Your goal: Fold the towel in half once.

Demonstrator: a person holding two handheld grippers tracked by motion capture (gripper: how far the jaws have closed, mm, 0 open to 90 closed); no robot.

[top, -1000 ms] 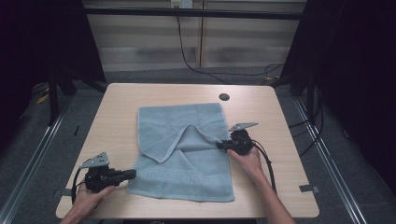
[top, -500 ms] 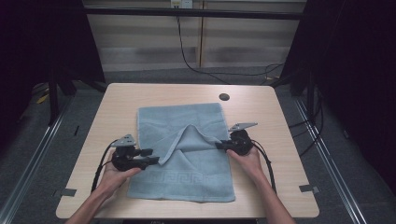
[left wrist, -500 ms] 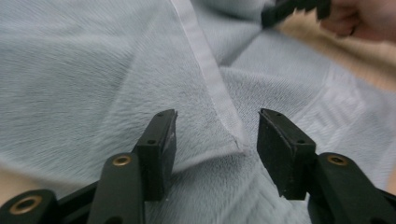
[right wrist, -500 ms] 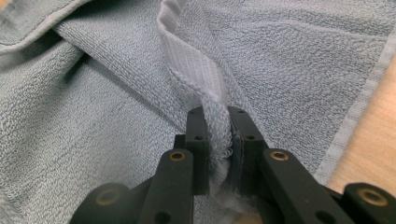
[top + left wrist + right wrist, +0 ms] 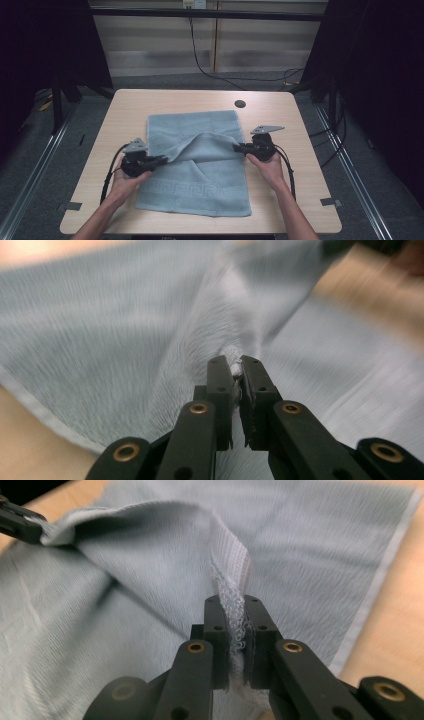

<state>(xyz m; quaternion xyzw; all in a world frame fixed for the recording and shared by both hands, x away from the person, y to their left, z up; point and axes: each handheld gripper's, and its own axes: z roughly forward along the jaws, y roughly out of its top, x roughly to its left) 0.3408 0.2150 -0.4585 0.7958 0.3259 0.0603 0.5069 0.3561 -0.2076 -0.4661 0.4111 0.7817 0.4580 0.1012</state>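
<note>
Terrycloth, pale blue-grey, made up the hand towel [image 5: 195,170] that lay spread at the middle of the wooden counter [image 5: 300,200], its long side running from twelve o'clock to six o'clock. You held it at both side edges, roughly halfway along its length, and that was why a ridge of cloth stood up across the middle while both ends stayed flat on the counter.

Your left gripper [image 5: 159,160] sat at nine o'clock of the towel. Its jaws had just been closing, and the left gripper view showed them clamped on a small pinch of the towel's edge [image 5: 234,369], with the cloth fanning away from the tips.

Your right gripper [image 5: 239,148] sat at three o'clock, jaws together on the hemmed edge; in the right gripper view the looped selvedge ran straight up between the two black jaws [image 5: 235,625]. The left gripper's tip [image 5: 22,525] showed far off at ten o'clock of that view, gripping the opposite edge.

Matching grips at the midline look like the start of a fold in half: lifting both points together would let one half swing over the other. A dark round grommet [image 5: 240,104] sat in the counter beyond the towel at one o'clock, well clear of the work.
</note>
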